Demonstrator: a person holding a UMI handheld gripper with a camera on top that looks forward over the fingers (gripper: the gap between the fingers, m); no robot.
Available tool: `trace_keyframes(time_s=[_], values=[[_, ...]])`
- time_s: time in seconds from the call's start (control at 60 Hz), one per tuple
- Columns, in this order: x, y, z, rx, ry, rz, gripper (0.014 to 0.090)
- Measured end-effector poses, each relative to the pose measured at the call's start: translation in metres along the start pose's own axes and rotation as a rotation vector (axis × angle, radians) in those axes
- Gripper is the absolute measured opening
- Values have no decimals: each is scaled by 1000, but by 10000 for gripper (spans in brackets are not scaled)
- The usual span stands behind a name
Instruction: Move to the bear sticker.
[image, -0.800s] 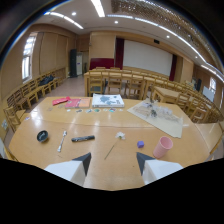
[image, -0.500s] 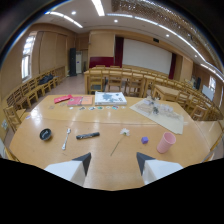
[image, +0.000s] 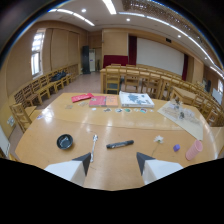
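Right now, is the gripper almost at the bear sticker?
Not yet. The open, empty gripper hangs over the near table, with the black marker just ahead. A row of small stickers lies beyond, before the books; which is the bear, I cannot tell. That crossing is left.

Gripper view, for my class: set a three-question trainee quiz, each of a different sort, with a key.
1. True or false: the gripper holds the black marker.
2. What lies just ahead of the fingers, between them? A) pink cup B) black marker C) red booklet
3. Fill in: the pink cup stands near the wooden table's ____ edge, seen from the gripper.

Key: 1 false, the fingers are open with nothing between them; 2 B; 3 right.
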Motion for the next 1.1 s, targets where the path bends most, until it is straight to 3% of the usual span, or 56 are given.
trace_keyframes(time_s=[0.367, 0.633, 0.85, 1.1], values=[[-37, -87, 203, -1, 14, 31, 857], [-36, -120, 333, -22, 51, 49, 862], [-38, -117, 373, -54, 47, 51, 859], [-37, -116, 377, -59, 47, 51, 858]])
